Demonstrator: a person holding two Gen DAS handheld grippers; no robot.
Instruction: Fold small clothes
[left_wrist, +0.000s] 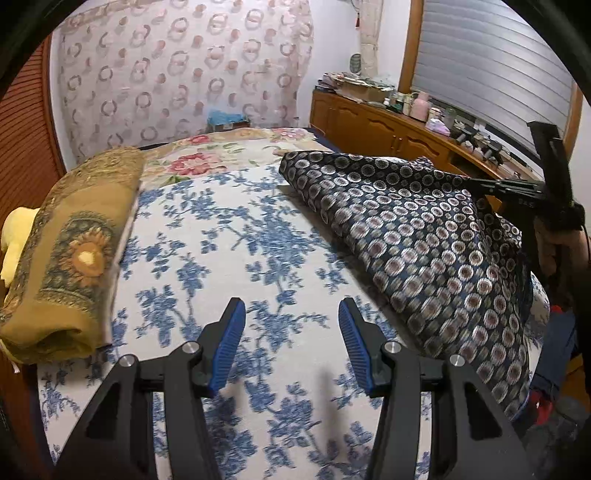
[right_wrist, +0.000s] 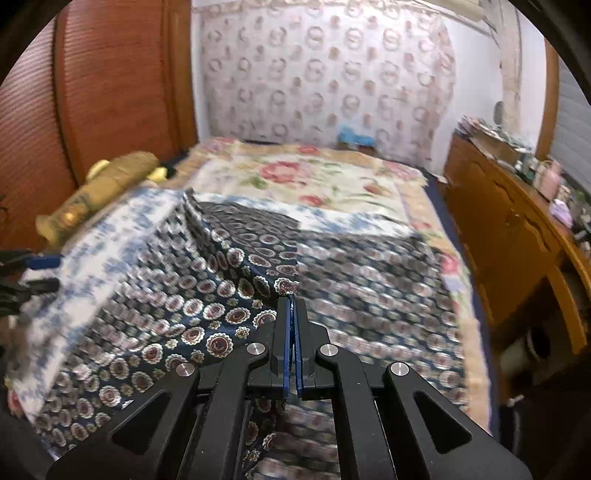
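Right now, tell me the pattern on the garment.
Dark navy garment with rows of round medallions; clearest in the left wrist view.

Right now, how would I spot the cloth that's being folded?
Find the bed with the blue-flowered sheet. On its right side lies a dark cloth, one edge lifted by the right gripper. Unlike the brown rolled blanket on the left, it is navy, covered in small round medallions.

No legible text, label, brand, number or sign in either view. The clutter on the wooden sideboard (left_wrist: 388, 122), at about 2 o'clock in the left wrist view, is too small and blurred for any lettering to be read.
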